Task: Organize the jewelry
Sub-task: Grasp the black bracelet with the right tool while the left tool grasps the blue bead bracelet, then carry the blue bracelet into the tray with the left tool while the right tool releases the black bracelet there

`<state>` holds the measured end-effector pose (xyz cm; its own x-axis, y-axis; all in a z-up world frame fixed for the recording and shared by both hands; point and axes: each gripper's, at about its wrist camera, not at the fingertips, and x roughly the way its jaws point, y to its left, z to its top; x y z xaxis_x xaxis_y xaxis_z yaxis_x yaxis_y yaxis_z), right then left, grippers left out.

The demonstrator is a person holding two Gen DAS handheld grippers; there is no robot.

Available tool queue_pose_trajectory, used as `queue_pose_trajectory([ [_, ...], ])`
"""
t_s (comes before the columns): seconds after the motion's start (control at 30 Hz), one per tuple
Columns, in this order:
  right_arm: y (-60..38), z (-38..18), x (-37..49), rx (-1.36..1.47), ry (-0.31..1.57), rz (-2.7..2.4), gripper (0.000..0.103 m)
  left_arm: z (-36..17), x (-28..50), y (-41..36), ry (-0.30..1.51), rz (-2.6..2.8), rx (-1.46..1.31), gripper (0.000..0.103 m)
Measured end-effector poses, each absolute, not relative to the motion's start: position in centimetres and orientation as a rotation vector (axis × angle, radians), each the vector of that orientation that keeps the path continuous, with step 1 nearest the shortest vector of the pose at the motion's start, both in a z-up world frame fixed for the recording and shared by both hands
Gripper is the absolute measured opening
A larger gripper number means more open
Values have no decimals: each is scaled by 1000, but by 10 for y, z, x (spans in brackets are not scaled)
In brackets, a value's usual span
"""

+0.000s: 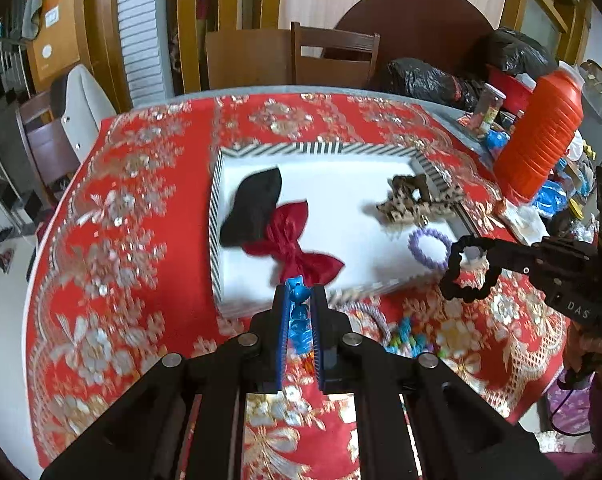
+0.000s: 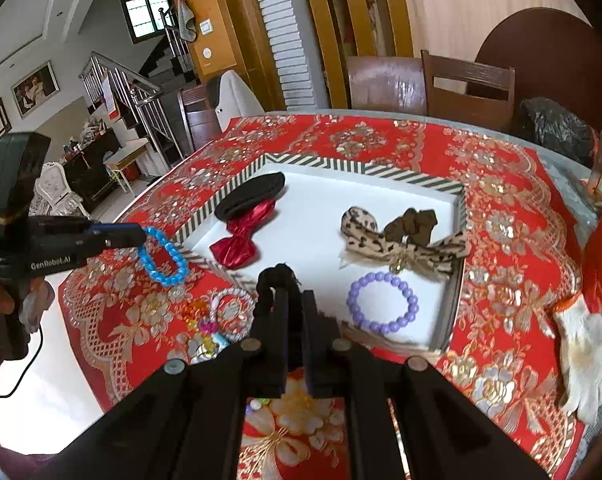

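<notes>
Gripping a blue bead bracelet (image 2: pixel 163 258) between its pressed-together pads, the left gripper (image 1: pixel 299 294) hung just off the near-left corner of the striped tray (image 1: pixel 285 147), the bracelet dangling over the red floral tablecloth (image 1: pixel 141 208). The right gripper (image 2: pixel 289 280) was likewise clamped, pinching a black scrunchie (image 1: pixel 467 268) that hung in a loop just outside the tray's near-right edge.

Inside the tray, a black bow (image 1: pixel 255 208) lay toward the left wall with a red satin bow (image 1: pixel 297 246) overlapping its near end. A leopard-print bow (image 2: pixel 405 250) with a brown bow (image 2: pixel 411 224) on top sat toward the right wall, and a purple bead bracelet (image 2: pixel 383 304) lay in the near-right corner.

Outside the tray's near edge, a pearl bracelet (image 2: pixel 231 312) and a multicoloured bead bracelet (image 2: pixel 205 326) rested on the cloth. Well beyond the tray's right wall stood an orange ribbed container (image 1: pixel 541 136), and a white work glove (image 2: pixel 585 360) lay near it.
</notes>
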<state>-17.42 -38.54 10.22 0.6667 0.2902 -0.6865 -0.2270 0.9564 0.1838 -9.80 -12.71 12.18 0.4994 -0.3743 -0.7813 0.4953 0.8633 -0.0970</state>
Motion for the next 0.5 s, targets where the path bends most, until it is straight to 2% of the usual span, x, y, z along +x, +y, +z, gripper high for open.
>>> queue_pose_trajectory([
  [0.5, -394, 116, -114, 66, 775, 254, 6, 140, -33, -171, 851, -529, 221, 0],
])
